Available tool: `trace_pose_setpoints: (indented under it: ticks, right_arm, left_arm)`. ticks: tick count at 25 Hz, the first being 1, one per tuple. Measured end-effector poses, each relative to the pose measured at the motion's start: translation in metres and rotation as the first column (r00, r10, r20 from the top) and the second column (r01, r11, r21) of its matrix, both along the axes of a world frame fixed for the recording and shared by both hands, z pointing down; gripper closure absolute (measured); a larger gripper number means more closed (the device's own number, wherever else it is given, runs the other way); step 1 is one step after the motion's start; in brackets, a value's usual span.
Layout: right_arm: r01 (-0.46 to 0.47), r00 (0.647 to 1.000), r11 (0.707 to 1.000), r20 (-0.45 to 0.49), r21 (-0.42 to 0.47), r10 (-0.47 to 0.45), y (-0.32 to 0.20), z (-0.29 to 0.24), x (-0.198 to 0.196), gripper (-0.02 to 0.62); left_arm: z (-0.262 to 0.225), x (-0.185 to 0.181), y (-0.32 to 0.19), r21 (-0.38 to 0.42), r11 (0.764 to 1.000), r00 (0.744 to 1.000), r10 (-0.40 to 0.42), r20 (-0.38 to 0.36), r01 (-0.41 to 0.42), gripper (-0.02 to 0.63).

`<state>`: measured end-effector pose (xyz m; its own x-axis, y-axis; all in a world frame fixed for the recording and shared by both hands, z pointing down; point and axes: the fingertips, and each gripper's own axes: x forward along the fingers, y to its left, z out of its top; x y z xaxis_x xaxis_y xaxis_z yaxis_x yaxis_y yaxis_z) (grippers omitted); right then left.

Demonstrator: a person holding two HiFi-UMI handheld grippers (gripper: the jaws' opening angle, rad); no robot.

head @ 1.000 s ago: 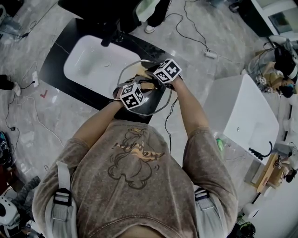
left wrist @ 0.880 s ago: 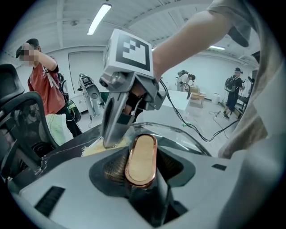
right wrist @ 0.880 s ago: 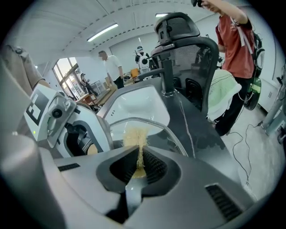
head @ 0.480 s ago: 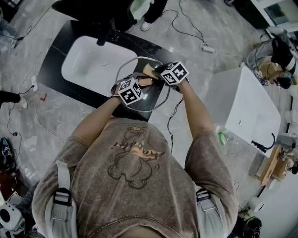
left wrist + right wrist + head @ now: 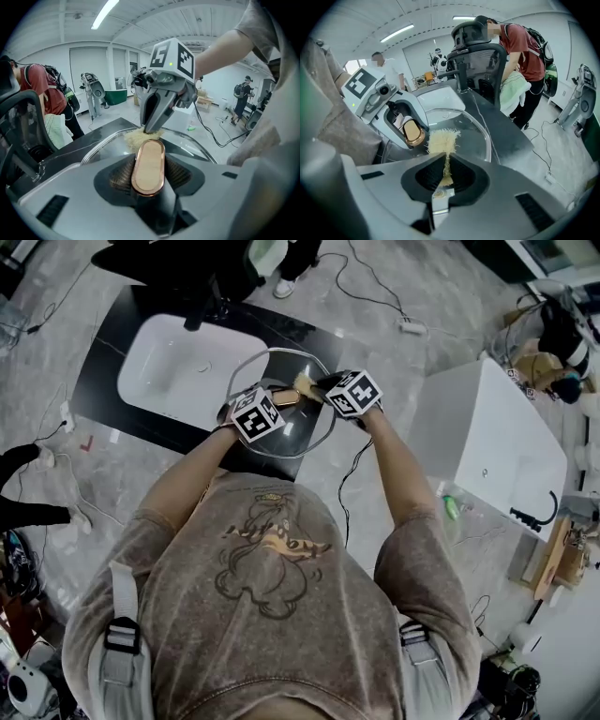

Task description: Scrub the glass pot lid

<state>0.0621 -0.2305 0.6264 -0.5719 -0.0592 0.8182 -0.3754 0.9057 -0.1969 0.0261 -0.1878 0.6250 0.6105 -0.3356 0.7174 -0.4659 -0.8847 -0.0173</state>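
Glass lid (image 5: 295, 434) knob-up; left gripper (image 5: 149, 174) fingers clamp copper knob (image 5: 148, 159) lengthwise; right gripper (image 5: 446, 177) fingers pinch scrubber (image 5: 440, 140).

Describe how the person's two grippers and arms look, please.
Both the left gripper and the right gripper have pale grey plastic bodies with dark, ribbed jaws. Each carries a white cube with black square markers and a small green light. The arms are bare below short brownish T-shirt sleeves.
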Motion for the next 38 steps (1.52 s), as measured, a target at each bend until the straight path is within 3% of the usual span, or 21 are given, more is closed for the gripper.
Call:
trace_pose_setpoints:
  ticks: [15,24,30,35,38]
  right_arm:
    - [-0.178,0.983,0.982,0.036,-0.068,0.181,0.052,0.002,0.024,0.558]
    - [-0.312,0.947,0.947,0.046,-0.080,0.317,0.078,-0.001,0.013,0.560]
    - [-0.403,0.915,0.915,0.004,-0.031,0.403,0.084,0.002,0.008,0.560]
    - [-0.450,0.892,0.891,0.009,-0.069,0.451,0.094,-0.002,0.002,0.560]
    - [-0.445,0.894,0.890,0.009,-0.096,0.448,0.101,-0.002,-0.004,0.560]
  left_arm:
    - [0.000,0.002,0.001,-0.029,1.000,1.000,0.010,0.014,-0.009,0.410]
    - [0.003,0.000,0.001,-0.057,0.998,1.000,0.010,0.021,-0.009,0.410]
    - [0.003,0.000,-0.001,-0.105,0.994,0.999,0.024,0.047,-0.019,0.410]
    - [0.000,0.000,0.002,-0.129,0.991,0.998,0.034,0.056,-0.026,0.411]
    - [-0.004,0.004,-0.001,-0.123,0.992,0.999,0.039,0.036,-0.034,0.412]
